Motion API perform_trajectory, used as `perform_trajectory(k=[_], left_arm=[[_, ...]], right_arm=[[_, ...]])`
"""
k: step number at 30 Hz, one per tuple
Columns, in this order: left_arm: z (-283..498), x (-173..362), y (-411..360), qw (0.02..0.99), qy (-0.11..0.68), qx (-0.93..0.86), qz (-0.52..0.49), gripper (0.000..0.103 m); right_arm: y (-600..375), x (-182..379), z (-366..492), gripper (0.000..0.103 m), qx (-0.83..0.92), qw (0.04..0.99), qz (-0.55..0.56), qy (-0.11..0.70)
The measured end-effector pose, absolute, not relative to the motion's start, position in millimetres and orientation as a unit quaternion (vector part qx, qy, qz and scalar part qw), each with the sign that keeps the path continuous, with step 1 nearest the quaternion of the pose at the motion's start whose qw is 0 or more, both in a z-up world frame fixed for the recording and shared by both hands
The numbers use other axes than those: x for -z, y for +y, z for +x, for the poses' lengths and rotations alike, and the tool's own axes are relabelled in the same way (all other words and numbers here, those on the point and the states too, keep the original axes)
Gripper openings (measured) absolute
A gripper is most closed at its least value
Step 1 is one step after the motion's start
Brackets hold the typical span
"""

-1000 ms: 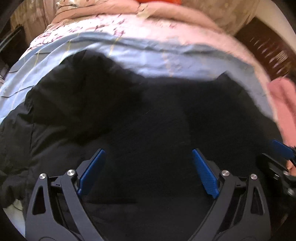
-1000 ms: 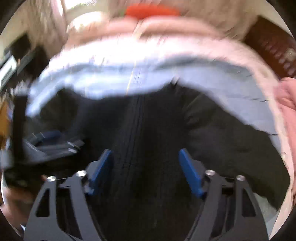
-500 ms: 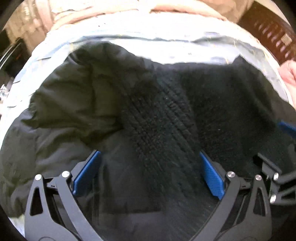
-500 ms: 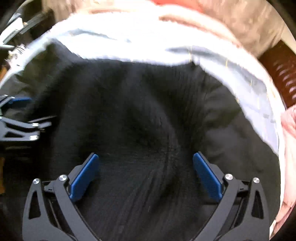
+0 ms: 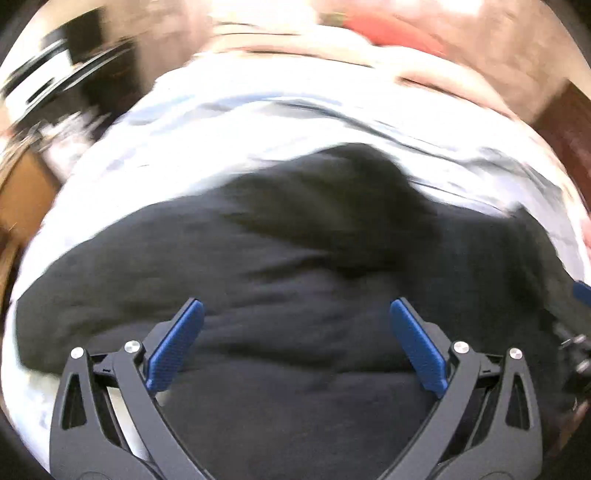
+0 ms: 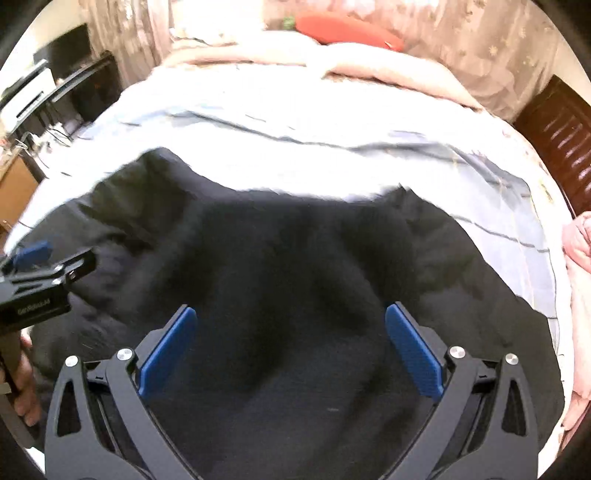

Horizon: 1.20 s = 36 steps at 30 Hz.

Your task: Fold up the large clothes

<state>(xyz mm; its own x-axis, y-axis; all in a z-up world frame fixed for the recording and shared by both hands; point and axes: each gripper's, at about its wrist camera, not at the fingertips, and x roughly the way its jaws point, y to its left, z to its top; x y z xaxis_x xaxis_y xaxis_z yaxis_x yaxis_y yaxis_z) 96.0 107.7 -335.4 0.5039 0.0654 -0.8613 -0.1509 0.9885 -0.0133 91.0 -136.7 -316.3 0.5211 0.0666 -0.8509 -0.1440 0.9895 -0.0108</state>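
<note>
A large black garment (image 5: 295, 295) (image 6: 295, 277) lies spread over a pale blue bed sheet (image 5: 258, 140) (image 6: 295, 147). A darker knit part of it sits at its upper middle. My left gripper (image 5: 295, 325) hangs above the garment with its blue pads wide apart and nothing between them; this view is blurred by motion. My right gripper (image 6: 290, 332) is likewise open over the black cloth, pads clear of it. The left gripper (image 6: 40, 273) shows at the left edge of the right wrist view, with a hand (image 6: 26, 391) holding it.
A pink quilt (image 6: 369, 70) and a red cushion (image 6: 347, 29) lie at the far end of the bed. Dark wooden furniture (image 6: 561, 136) stands at the right, a pink cloth (image 6: 580, 258) at the right edge. Dark furniture and a brown box stand at the left.
Both grippers have lifted and pulled back from the garment, so more of the sheet shows. The right gripper's jaws have widened. The left view has swung to the left.
</note>
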Motion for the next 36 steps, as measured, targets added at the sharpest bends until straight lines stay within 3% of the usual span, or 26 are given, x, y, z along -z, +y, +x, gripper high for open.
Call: perform_trajectory(k=[9,17,24,31,32,34,35,36], left_arm=[[7.9,357.3,327.1,0.781,0.512,-0.187,-0.303,0.101],[-37.4,397.2,376.5,0.759,0.501,-0.182,-0.374,0.100],[-9.0,441.5,404.4,0.722,0.477,-0.174,-0.471,0.100],[-0.8,443.5,428.5,0.728,0.394,-0.179,-0.531,0.100],[-0.9,441.4,427.7,0.736,0.383,-0.178,-0.530,0.096],[6.3,435.4,425.3,0.757,0.370,-0.172,-0.510,0.069],[11.7,433.9,423.0,0.765,0.376,-0.164,-0.497,0.038],[20.3,431.0,419.4,0.773,0.387,-0.150,-0.480,0.024]], right_arm=[[-7.5,320.0,92.6,0.102,-0.132,0.855,-0.043,0.500],[45.2,340.8,76.4,0.102,-0.147,0.839,-0.069,0.520],[51.0,364.6,73.1,0.102,-0.145,0.830,-0.075,0.534],[47.8,386.6,79.2,0.102,-0.136,0.822,-0.081,0.547],[44.4,388.6,80.6,0.102,-0.133,0.823,-0.076,0.547],[38.5,391.2,82.8,0.102,-0.124,0.825,-0.069,0.548],[33.1,392.2,84.1,0.102,-0.116,0.826,-0.066,0.548],[28.9,391.6,84.8,0.102,-0.107,0.828,-0.069,0.546]])
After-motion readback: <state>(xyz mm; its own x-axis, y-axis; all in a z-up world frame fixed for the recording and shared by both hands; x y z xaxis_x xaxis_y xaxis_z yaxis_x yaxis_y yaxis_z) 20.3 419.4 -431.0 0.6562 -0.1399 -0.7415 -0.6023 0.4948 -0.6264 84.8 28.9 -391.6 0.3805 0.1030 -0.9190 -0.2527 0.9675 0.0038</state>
